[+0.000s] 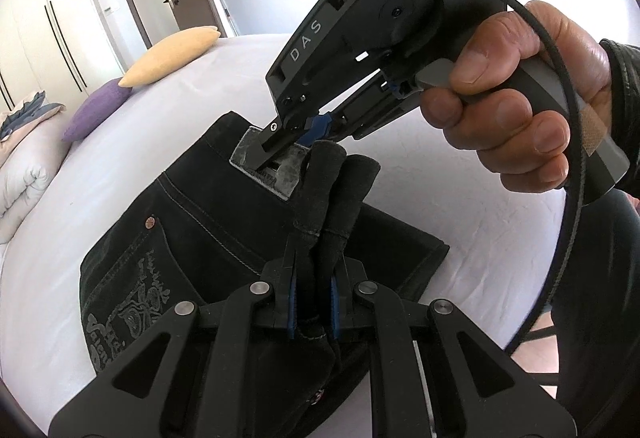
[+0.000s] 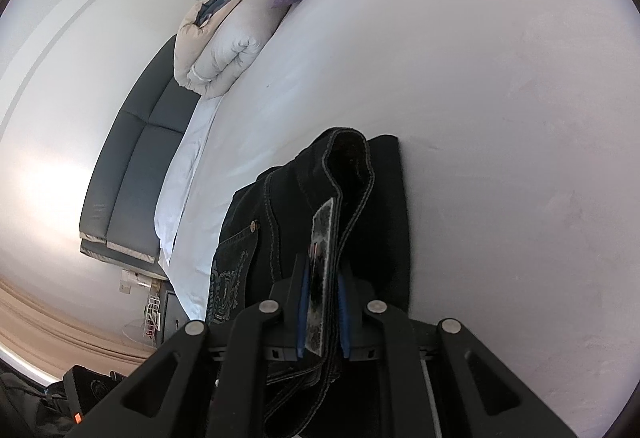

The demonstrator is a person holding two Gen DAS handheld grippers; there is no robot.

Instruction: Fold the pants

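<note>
You have the left hand-held gripper (image 1: pixel 314 302) and right hand-held gripper (image 2: pixel 322 312) both clamped on the pants (image 1: pixel 192 222), thick, floppy denim best held by its stiff waistband

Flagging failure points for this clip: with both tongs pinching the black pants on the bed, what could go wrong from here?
1. The left tongs pinch a thick bunch of the pants; layers could slip out unevenly.
2. The right tongs grip at the grey waistband patch, a narrow hold that might let go under a pull.
3. Both grips sit close together, so the rest, lying on the bed, may drag and wrinkle.
</note>
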